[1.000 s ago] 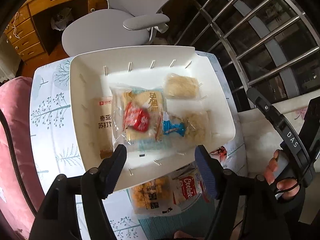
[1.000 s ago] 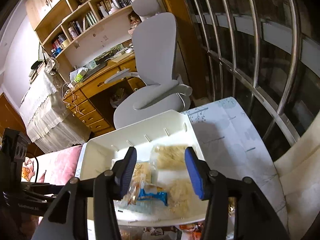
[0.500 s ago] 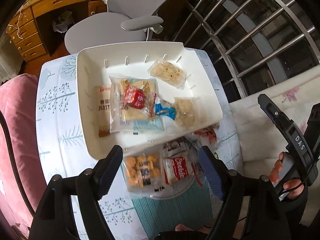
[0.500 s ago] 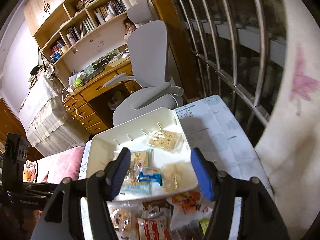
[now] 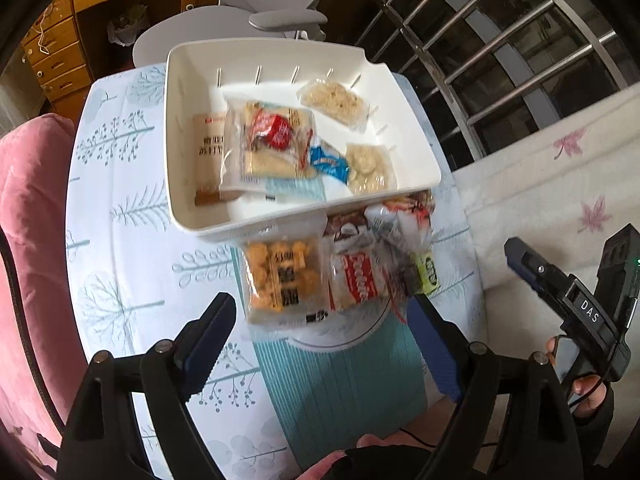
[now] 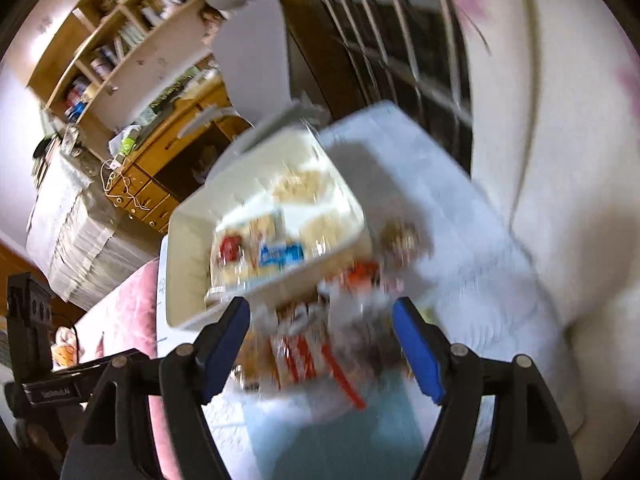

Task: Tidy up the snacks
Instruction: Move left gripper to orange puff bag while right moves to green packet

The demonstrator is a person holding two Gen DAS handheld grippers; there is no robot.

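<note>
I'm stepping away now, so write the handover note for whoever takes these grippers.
Left gripper: jaws open, empty, hovering over the loose pile.
Right gripper: jaws open, empty; its view is blurred.
Done: white bin holds several packets, including a red-wrapped snack and a blue-wrapped one.
Left: orange puff bag, red-and-white cookie pack and green packet lie on the table just outside the bin.

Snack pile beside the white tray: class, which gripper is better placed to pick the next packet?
Probably left. The left gripper hangs open directly over the orange packet; the right gripper is open too, but its view is motion-blurred.
</note>
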